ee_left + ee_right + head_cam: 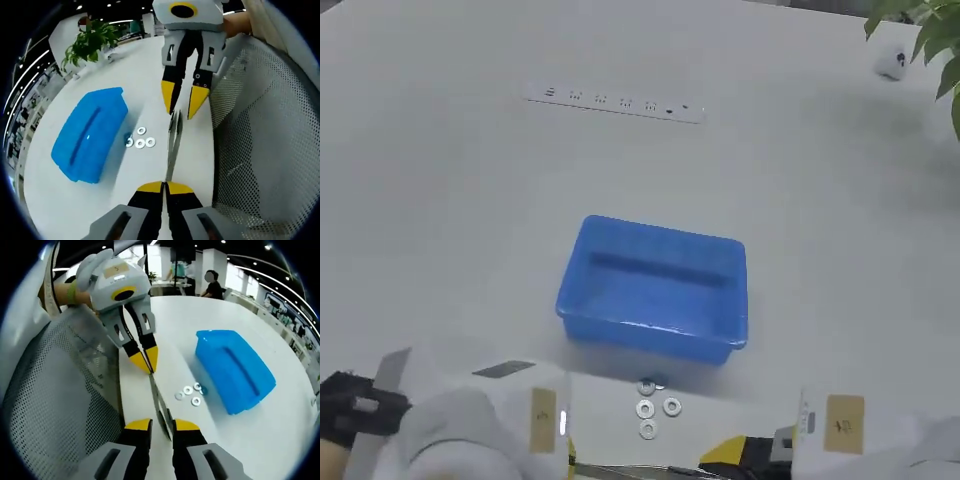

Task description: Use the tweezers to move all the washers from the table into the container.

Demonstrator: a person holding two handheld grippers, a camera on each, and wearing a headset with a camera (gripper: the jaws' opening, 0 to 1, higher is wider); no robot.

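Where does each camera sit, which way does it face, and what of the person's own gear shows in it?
Left gripper view: rides the left gripper, jaws shut on the tweezers, facing the right gripper.
Right gripper view: looks along its open jaws, facing the left gripper opposite.
Head view: from the head, looking down at the blue container and washers; both grippers at the bottom edge.
Both gripper views share tweezers, washers, container.

The left gripper [146, 361] and the right gripper [183, 106] each had a pale grey housing. Each carried a yellow oval with a black centre on its face, and black jaws with small screws and yellow tips. A tan label [116, 270] marked the left one's top. The person wore a green wristband [73, 291].
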